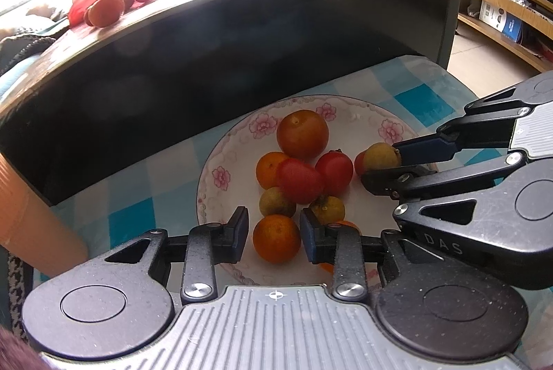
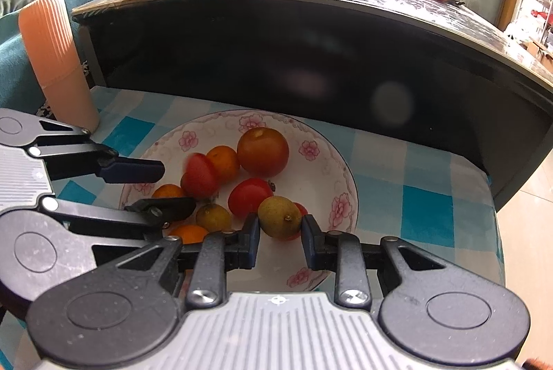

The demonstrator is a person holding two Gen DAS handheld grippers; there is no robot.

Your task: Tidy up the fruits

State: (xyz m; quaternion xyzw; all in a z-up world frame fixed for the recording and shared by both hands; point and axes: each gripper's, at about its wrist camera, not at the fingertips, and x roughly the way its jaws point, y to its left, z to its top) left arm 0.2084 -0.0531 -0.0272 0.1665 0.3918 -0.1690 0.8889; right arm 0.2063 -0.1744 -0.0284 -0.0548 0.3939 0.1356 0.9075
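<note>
The flowered plate (image 1: 221, 178) holds the fruits. Over its near rim, the left hand-held gripper (image 1: 273, 233) is spread apart around a small orange (image 1: 276, 238), not touching it. At the plate's right side, the right hand-held gripper (image 2: 280, 224) pinches a yellow-green fruit (image 2: 279, 217).

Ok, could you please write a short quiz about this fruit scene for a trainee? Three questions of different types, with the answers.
1. True or false: the right tongs grip the small yellow-green round fruit.
2. Choose one: the white floral-rimmed ceramic plate stands on A) a wooden tray, B) the blue-and-white checked cloth, C) a metal sink.
3. Fill in: the left tongs, above the plate, are ____.

Key: 1 true; 2 B; 3 open.
</note>
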